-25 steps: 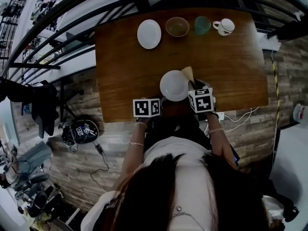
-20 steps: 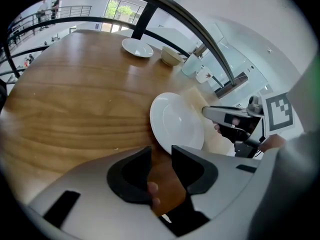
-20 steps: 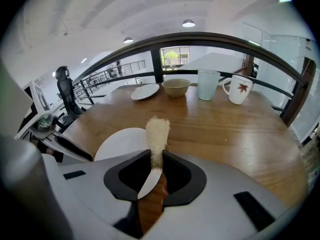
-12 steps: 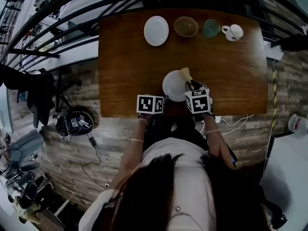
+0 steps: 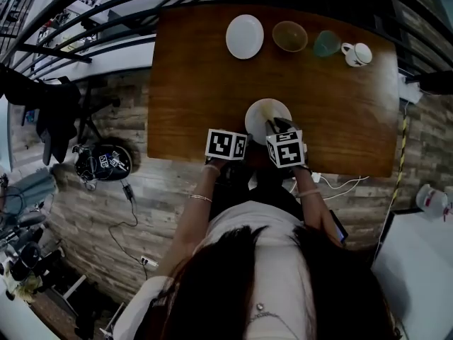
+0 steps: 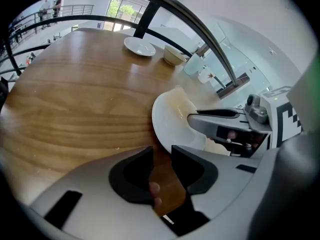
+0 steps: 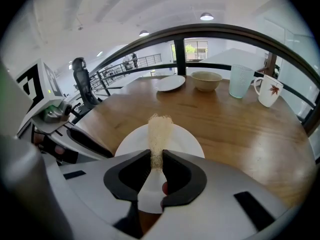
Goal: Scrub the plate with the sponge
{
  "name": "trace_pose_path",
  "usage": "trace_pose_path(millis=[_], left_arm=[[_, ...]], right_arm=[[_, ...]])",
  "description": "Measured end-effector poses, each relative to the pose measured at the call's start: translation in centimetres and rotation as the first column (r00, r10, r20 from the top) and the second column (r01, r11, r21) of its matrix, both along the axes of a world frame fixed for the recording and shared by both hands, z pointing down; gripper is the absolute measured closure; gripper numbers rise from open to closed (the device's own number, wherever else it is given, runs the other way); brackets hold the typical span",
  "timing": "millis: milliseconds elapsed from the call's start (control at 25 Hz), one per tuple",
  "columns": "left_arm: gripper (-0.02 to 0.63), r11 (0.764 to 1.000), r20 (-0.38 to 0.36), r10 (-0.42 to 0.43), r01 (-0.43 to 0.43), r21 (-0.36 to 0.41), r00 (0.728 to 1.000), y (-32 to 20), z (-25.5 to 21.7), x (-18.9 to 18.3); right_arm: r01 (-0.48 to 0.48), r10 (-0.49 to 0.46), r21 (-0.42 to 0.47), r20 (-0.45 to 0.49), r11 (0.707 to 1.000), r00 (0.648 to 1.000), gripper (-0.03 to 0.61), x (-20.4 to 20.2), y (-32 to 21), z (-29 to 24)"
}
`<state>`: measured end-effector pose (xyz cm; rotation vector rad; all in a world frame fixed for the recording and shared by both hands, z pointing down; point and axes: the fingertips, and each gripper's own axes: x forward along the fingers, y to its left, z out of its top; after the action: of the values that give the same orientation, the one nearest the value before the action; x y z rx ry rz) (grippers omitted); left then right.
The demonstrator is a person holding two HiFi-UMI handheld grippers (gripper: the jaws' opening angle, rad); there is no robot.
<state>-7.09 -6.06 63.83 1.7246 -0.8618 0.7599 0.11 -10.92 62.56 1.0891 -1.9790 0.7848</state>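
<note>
**So, sponge on the plate, scrub looks under way**

Basically the plate sits at the near edge of the counter, right in front of the person, which makes sense: both arms reach it without stretching.

The right hand-held gripper is pinching the sponge by its near end, jaws pressed onto it from both sides. It's a thin tan strip standing on edge. Its long axis runs straight out along the jaws, with the free end pointing away from the person toward the plate's far rim. Holding it by one end like that leaves most of its length free to drag across the white surface. From the right gripper view its lower edge looks like it's down on the plate, but I can't swear to the contact.

The left hand-held gripper has its jaws a little apart, and only bare wood shows through the gap, so it isn't gripping anything. Its tips sit right at the plate's near-left rim. My guess is it's parked there to stop the plate sliding while the other side scrubs, though I can't tell if it's actually touching.

Along the far edge there's a spare plate, a bowl, a glass and a mug, all well clear of the action.
</note>
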Motion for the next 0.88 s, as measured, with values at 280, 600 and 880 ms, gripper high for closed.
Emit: trace_pose_path(millis=[280,600,880], left_arm=[[0.499,1.0,-0.002,-0.01,0.01,0.003,1.0,0.0,0.0,0.3],[0.499,1.0,-0.002,-0.012,0.012,0.004,1.0,0.1,-0.1,-0.6],[0.499,1.0,0.01,-0.017,0.017,0.02,1.0,0.2,-0.1,-0.6]], right_arm=[[0.089,-0.089,-0.01,0.027,0.996,0.996,0.491,-2.5,0.8,0.0],[0.169,-0.167,-0.022,0.079,0.985,0.983,0.491,-5.6,1.9,-0.5],[0.155,-0.154,-0.022,0.063,0.988,0.986,0.491,-4.9,2.1,0.1]])
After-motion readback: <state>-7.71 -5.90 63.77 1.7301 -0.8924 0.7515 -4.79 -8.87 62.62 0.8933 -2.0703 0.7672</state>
